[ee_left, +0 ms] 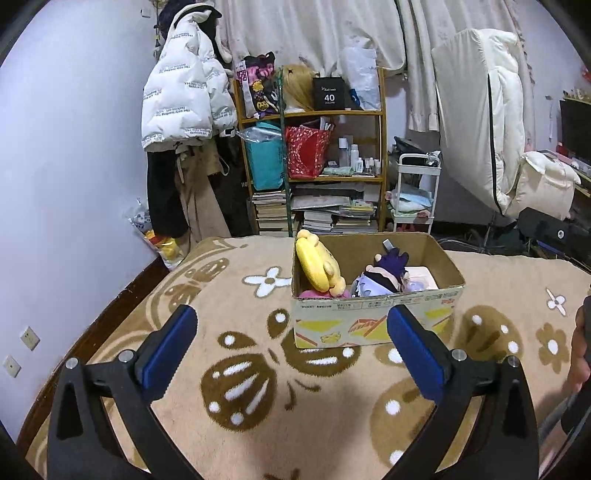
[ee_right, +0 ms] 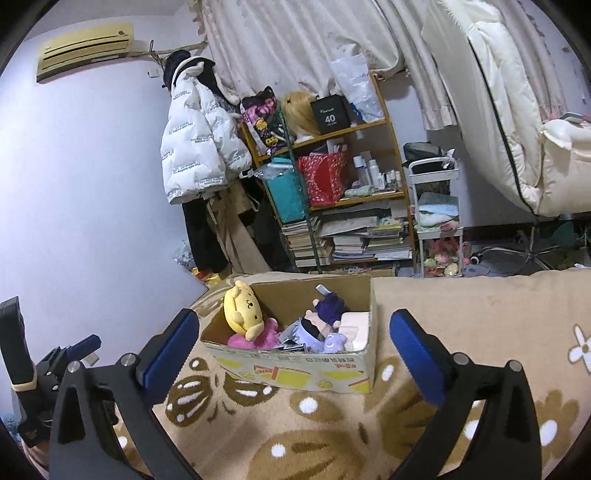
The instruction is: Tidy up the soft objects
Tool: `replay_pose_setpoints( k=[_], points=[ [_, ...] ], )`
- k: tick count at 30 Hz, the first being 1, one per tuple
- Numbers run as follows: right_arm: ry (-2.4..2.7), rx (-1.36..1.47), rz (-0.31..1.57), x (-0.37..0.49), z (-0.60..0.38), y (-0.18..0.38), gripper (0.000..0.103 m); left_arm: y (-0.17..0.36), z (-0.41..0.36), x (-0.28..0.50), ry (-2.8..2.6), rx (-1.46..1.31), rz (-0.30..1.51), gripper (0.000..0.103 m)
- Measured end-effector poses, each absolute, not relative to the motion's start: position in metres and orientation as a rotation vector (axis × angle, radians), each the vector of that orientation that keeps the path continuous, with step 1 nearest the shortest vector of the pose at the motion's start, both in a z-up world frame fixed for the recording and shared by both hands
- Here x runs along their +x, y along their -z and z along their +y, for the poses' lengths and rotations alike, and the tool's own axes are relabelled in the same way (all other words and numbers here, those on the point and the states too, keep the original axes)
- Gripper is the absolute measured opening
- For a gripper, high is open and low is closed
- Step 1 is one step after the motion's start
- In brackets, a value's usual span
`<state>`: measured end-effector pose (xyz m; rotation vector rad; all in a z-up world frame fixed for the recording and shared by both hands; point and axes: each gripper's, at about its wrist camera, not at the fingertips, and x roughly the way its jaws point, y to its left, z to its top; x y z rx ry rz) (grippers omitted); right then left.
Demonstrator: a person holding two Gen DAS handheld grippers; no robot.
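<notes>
Left gripper [ee_left: 291, 332] and right gripper [ee_right: 295, 336] both stand fully spread and empty, short of the cardboard box [ee_left: 373, 321] holding plush toys [ee_left: 319, 264].

Left wrist view: looks forward and slightly downward between the spread fingers of the left claw [ee_left: 291, 341], facing the box [ee_left: 373, 325] nearly square-on from close by over the blanket [ee_left: 221, 295], with the shelf [ee_left: 314, 114] behind. Right wrist view: looks the same way between the fingers of the right claw [ee_right: 293, 347] from a station further right, so the box [ee_right: 295, 373] appears at an angle and the left claw [ee_right: 85, 345] shows at its left edge. Both views share the box, blanket, shelf, jacket [ee_left: 184, 88] and curtain [ee_left: 314, 33].
</notes>
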<state>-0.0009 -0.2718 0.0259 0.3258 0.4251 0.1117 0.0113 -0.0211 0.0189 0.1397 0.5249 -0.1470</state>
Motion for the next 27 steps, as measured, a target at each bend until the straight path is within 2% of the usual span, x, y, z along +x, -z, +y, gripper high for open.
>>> replay_pose_setpoints(
  k=[12,27],
  points=[
    [-0.035,0.311,0.416,-0.032,-0.280,-0.023,0.103,-0.022,-0.019,-0.028,0.145,0.127,0.496,0.102],
    [-0.049,0.226,0.481,-0.029,-0.263,-0.009,0.103,-0.011,-0.021,-0.016,0.131,0.120,0.539,0.102]
  ],
)
